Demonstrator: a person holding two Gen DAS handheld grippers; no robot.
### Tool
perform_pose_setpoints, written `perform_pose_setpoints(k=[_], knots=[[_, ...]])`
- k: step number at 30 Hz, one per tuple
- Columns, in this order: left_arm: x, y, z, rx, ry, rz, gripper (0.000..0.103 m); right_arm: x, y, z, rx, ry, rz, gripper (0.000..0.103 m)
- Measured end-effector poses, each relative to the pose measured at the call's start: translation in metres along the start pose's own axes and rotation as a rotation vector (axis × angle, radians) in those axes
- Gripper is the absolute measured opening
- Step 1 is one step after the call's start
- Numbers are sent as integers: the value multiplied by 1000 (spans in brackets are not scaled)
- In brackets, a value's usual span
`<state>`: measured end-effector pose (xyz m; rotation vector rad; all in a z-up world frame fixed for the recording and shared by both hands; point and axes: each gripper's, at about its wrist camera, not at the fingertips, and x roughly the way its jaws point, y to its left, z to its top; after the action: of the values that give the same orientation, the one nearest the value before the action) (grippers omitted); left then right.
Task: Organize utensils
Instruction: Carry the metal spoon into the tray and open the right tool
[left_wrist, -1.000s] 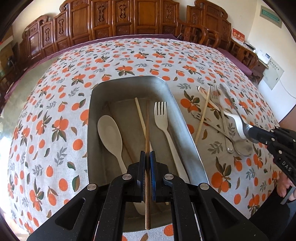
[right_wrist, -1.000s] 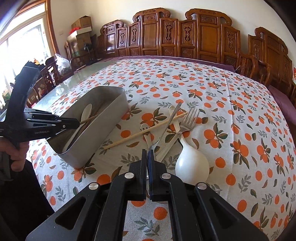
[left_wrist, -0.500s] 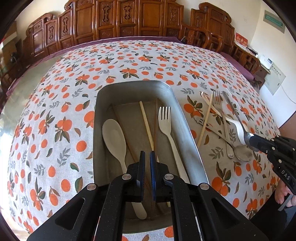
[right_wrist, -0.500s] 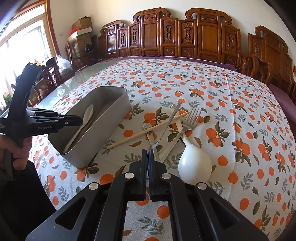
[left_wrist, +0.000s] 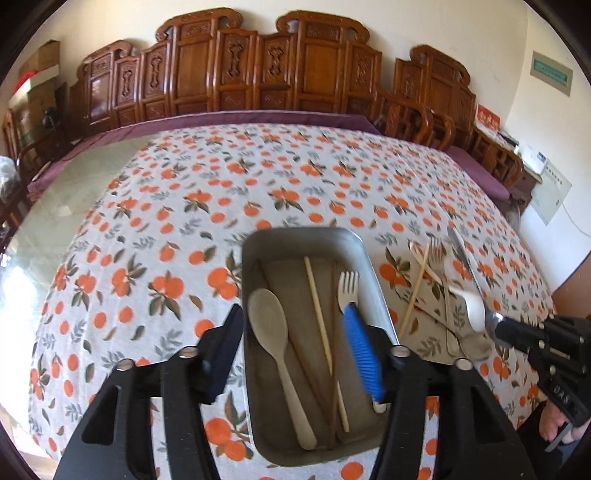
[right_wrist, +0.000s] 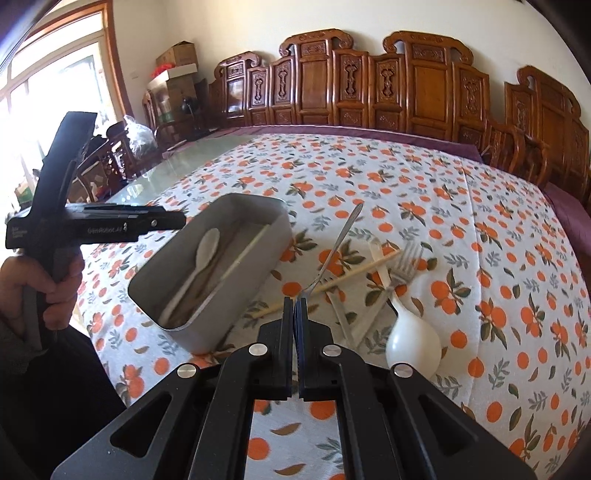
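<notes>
**A:** From the left wrist view: the left hand-held gripper (left_wrist: 293, 350) is spread wide now, empty, hanging over the metal tray (left_wrist: 258, 435). A second ago it was pinched on a brown chopstick; that one now lies in the tray beside the pale spoon (left_wrist: 275, 343), light chopstick (left_wrist: 322, 328) and white fork (left_wrist: 349, 286). So one more piece sorted, I'd say.

**B:** And the right wrist view?

**A:** The right hand-held gripper (right_wrist: 294, 306) is pressed together on a metal spoon (right_wrist: 334, 251), handle slanting up off the surface. Still loose right of the tray: a chopstick (right_wrist: 343, 278), a metal fork (right_wrist: 404, 266) and a white ladle-type spoon (right_wrist: 413, 341).

**B:** The room?

**A:** Orange-print tablecloth (right_wrist: 480, 229) on a glass-topped surface, carved wooden chairs (right_wrist: 424, 85) along the wall, bright window on the left.
</notes>
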<state>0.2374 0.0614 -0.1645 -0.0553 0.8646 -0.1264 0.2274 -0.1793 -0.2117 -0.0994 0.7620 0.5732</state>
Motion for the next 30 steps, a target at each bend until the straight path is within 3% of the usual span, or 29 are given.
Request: perform_pose_setpoints(k=[3,7,18,30], knots=[[-5,10,3,-14,-19,11,69,1,13,5,-18,-3,8,2],[-12,22,5,-28,-32,24,75,7,35,14,-39,-3,32,2],[-20,53,7,-82,-55,55,77,47,85,39,-78,30,121,2],[-20,65,8,-113,-55,63,77,99,91,35,-34,161,133,2]])
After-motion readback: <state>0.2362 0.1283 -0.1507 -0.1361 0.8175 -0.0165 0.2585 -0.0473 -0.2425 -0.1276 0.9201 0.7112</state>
